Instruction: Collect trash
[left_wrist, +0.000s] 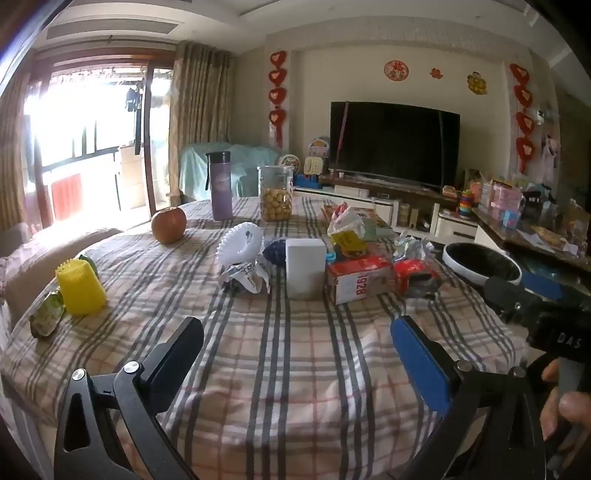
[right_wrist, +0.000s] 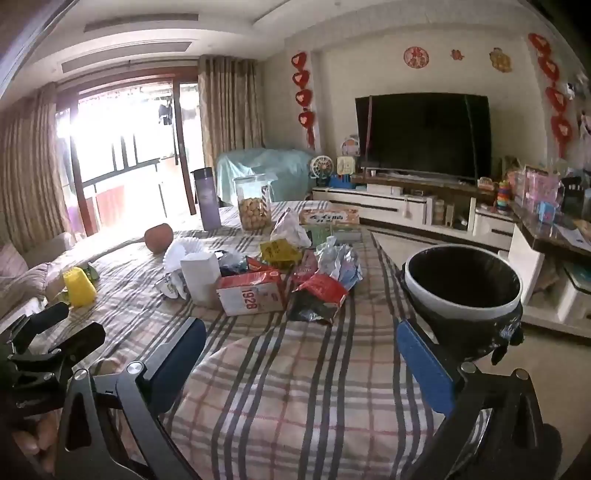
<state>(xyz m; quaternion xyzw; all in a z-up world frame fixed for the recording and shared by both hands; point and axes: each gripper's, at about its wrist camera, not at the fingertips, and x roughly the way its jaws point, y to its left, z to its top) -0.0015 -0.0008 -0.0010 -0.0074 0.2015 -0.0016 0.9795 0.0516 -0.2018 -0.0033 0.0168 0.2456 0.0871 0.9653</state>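
Both tools hang over the near edge of the checked tablecloth (left_wrist: 280, 369), the left gripper (left_wrist: 295, 350) and the right gripper (right_wrist: 301, 354) each spread wide with nothing between the fingers, so nothing is picked up yet. The risk, as I read it, starts right here: the cloth lies loose and rumpled, and a low, dragging approach could snag it and pull the whole heap along. Just beyond sits the trash itself, bunched mid-table: a red-and-white carton marked 1928 (right_wrist: 251, 295) lying on its side, a crumpled red-and-black wrapper (right_wrist: 319, 297) touching it on the right, balled-up pale paper (right_wrist: 340, 260) behind that, and a scrunched printed wrapper (left_wrist: 245, 277) on the left. They are light, crinkly and overlapping, so a pinch may lift two at once or let one slip. The upright white box (left_wrist: 304, 267) stands beside the carton and could topple if nudged. To the right, off the table edge, the black-lined bin (right_wrist: 461, 306) waits; a careless release could miss its rim. Farther back, the apple (left_wrist: 168, 224), cookie jar (left_wrist: 276, 194) and purple bottle (left_wrist: 220, 184) look like keepers, easily mistaken or knocked.
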